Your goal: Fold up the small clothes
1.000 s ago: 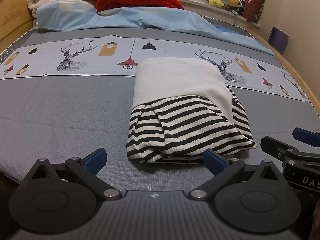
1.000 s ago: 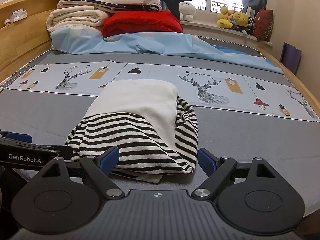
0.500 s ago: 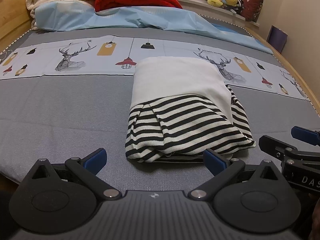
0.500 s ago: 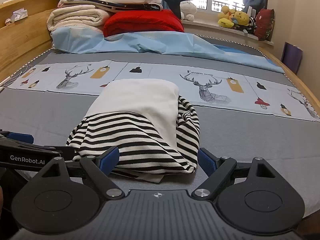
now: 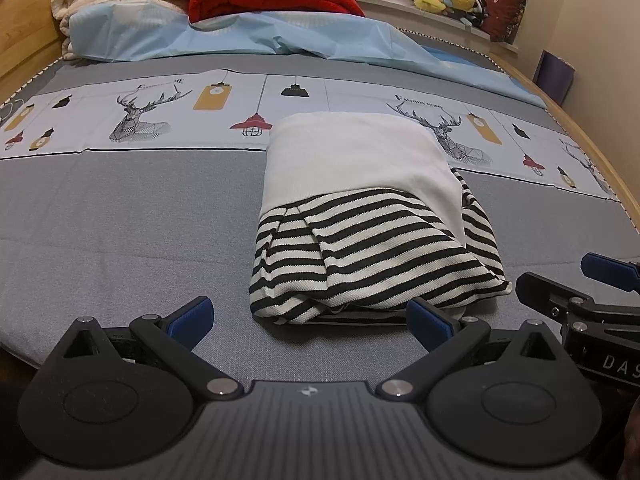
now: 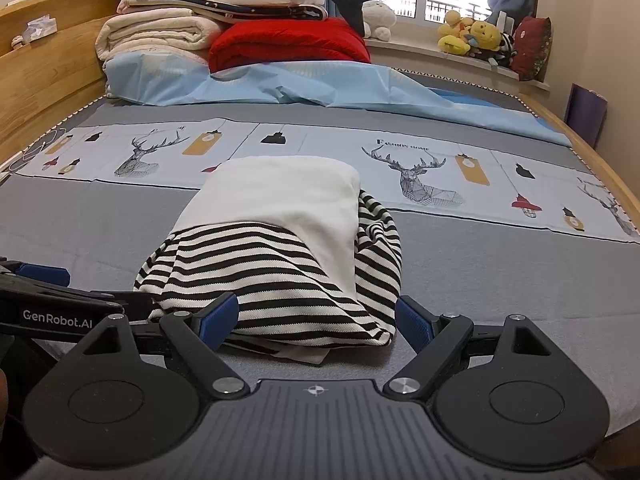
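A folded garment, white at the far half and black-and-white striped at the near half [image 5: 368, 216], lies on the grey bed cover; it also shows in the right wrist view [image 6: 280, 248]. My left gripper [image 5: 310, 320] is open and empty just short of the garment's near edge. My right gripper [image 6: 316, 320] is open and empty, its blue fingertips either side of the striped near edge. The right gripper shows at the right of the left wrist view [image 5: 580, 300]; the left gripper shows at the left of the right wrist view [image 6: 48, 300].
A printed band with deer and lamps [image 5: 160, 116] crosses the bed behind the garment. A light blue sheet [image 6: 280, 84], a red quilt [image 6: 288, 44] and folded blankets [image 6: 160, 36] pile at the head. Plush toys [image 6: 476, 38] sit on the sill. A wooden bed frame [image 6: 36, 80] runs on the left.
Both grippers have stayed open and nearly still; the views shifted only slightly. The garment has not moved.
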`<state>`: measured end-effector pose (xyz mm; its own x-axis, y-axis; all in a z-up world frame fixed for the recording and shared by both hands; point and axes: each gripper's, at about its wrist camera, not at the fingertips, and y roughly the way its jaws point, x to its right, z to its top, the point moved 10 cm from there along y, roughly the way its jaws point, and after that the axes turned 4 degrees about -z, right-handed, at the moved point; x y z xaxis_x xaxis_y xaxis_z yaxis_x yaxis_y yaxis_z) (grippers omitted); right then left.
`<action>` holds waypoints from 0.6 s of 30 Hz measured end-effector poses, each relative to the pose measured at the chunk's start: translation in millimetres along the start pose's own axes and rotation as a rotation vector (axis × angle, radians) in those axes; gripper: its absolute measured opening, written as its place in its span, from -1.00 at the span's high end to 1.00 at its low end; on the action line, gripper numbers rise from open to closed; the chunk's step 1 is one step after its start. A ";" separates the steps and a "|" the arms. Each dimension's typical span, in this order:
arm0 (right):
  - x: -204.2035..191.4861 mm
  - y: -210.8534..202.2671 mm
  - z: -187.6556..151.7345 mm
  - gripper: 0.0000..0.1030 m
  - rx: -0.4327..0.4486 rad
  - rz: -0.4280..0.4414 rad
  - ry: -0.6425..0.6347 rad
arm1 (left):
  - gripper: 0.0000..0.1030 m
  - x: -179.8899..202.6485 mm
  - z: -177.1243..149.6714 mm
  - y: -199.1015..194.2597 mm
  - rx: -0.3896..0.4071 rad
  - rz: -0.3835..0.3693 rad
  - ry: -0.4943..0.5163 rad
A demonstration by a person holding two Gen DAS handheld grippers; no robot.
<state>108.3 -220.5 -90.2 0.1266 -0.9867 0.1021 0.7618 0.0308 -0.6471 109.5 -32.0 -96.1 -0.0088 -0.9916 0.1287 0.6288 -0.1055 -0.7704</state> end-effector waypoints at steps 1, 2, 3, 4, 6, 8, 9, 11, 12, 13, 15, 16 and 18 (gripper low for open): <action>0.2 0.1 -0.1 -0.67 0.000 0.002 -0.001 | -0.99 0.2 -0.1 0.0 0.000 -0.001 0.001; 0.4 0.1 0.0 -0.67 0.000 0.001 -0.001 | -0.99 0.3 -0.1 0.0 0.000 -0.001 0.002; 0.3 0.1 0.0 -0.67 0.000 0.001 -0.001 | -0.99 0.3 -0.3 0.0 0.000 -0.001 0.002; 0.4 0.2 0.1 -0.67 0.000 0.000 0.000 | -0.99 0.3 -0.3 0.0 0.000 -0.001 0.001; -0.1 0.1 0.0 -0.67 -0.001 0.000 0.000 | -0.99 0.6 -0.4 -0.2 0.000 -0.002 0.001; -0.7 0.1 0.1 -0.67 -0.001 0.000 0.000 | -0.99 0.2 -0.1 -0.1 0.000 -0.002 0.004; -0.5 0.1 0.2 -0.67 0.000 0.000 0.000 | -0.99 0.0 -0.2 0.0 0.001 -0.002 0.005; -0.4 0.2 0.3 -0.67 0.000 0.000 0.000 | -0.99 0.5 -0.4 0.3 0.001 -0.002 0.006; -0.7 0.1 0.2 -0.67 -0.001 0.000 0.000 | -0.99 0.6 -0.4 0.2 0.001 -0.002 0.005; -0.5 0.1 0.3 -0.67 -0.001 0.000 0.000 | -0.99 0.7 -0.4 0.3 0.000 -0.002 0.005; -1.3 0.0 0.3 -0.67 -0.001 -0.001 0.000 | -0.99 1.1 -0.4 0.6 0.000 -0.002 0.005; -0.7 0.1 0.4 -0.67 -0.001 -0.001 0.001 | -0.99 1.2 -0.3 0.5 0.000 -0.002 0.006; -1.1 0.1 0.5 -0.67 -0.001 -0.001 0.001 | -0.99 1.6 -0.4 0.7 0.000 -0.002 0.006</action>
<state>108.4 -219.3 -90.0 0.1252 -0.9869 0.1018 0.7611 0.0297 -0.6480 109.6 -33.7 -96.7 -0.0152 -0.9919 0.1264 0.6291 -0.1078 -0.7698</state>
